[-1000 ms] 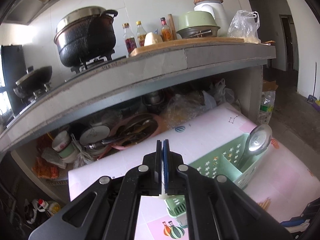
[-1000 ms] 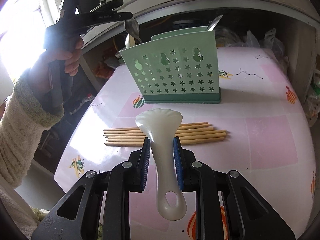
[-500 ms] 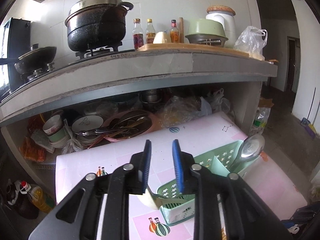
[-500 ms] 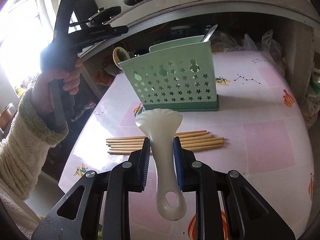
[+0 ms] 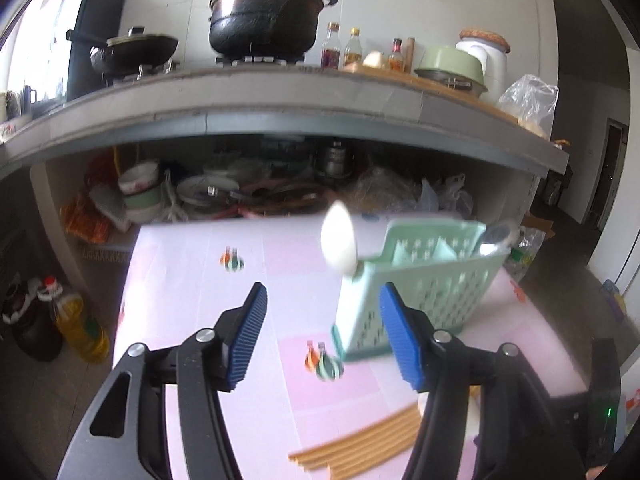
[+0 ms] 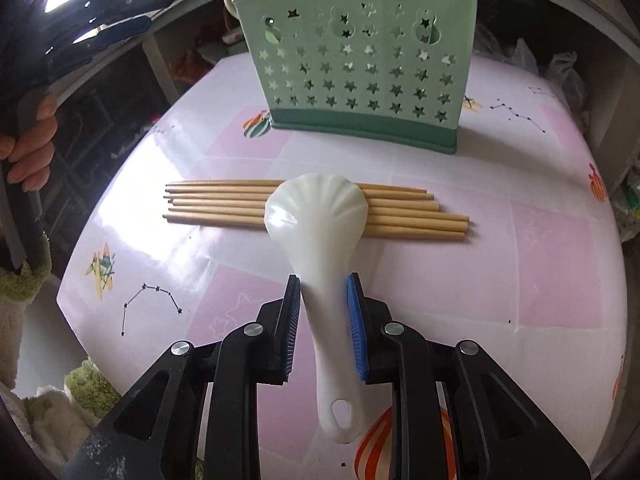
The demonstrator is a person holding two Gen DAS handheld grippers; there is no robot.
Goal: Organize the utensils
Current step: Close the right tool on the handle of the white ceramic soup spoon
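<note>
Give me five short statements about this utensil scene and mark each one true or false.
1. The right tool grips a white rice paddle by its handle. True.
2. The chopsticks stand inside the green caddy. False: they lie flat on the table in front of it.
3. The left tool holds a spoon. False: its jaws are opening with nothing between them.
4. A metal spoon sits in the caddy. True.
5. The caddy lies tipped over. False: it stands upright.
</note>
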